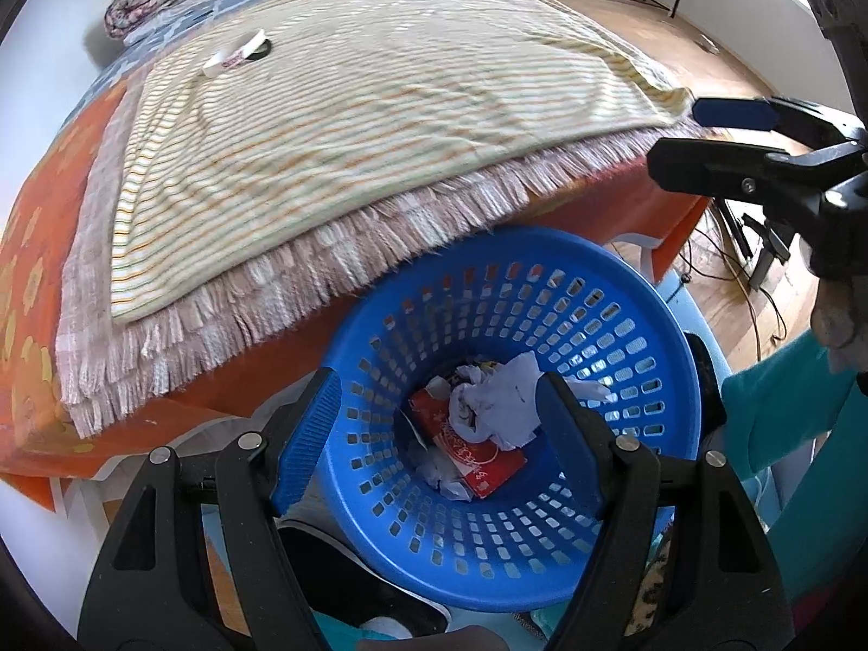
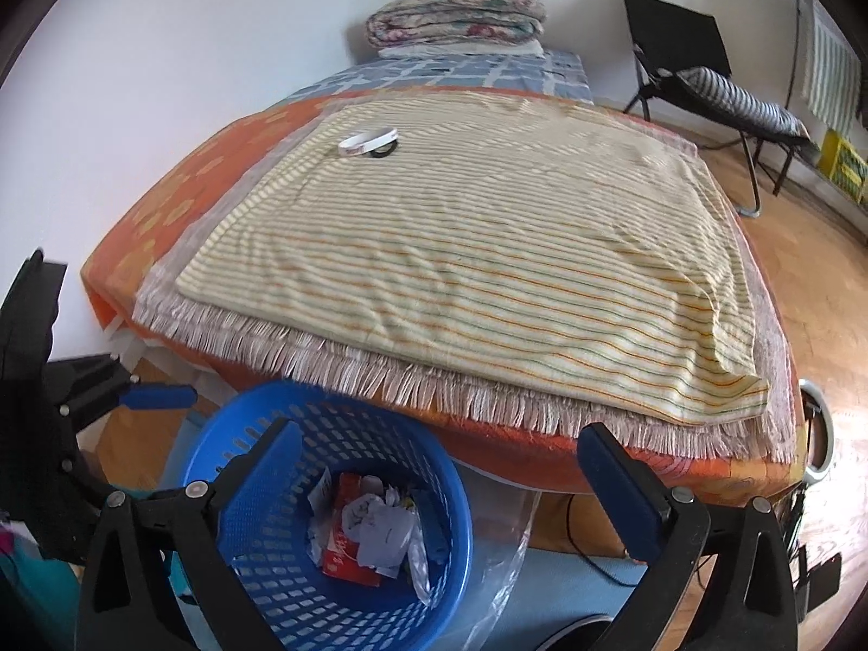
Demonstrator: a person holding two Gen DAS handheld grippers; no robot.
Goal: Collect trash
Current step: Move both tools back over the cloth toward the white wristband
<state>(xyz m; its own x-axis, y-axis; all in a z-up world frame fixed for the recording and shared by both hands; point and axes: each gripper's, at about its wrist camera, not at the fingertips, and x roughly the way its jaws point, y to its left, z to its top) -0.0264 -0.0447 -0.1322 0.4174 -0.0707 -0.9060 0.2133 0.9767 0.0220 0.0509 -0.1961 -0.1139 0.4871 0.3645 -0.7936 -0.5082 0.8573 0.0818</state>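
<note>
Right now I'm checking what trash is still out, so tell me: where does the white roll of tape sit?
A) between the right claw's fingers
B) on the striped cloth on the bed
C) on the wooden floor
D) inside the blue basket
B: the white tape roll lies on the striped cloth far up the bed, well away from the blue basket.

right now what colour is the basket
Blue, with rows of small slots in its wall. It shows best in the left wrist view.
</note>
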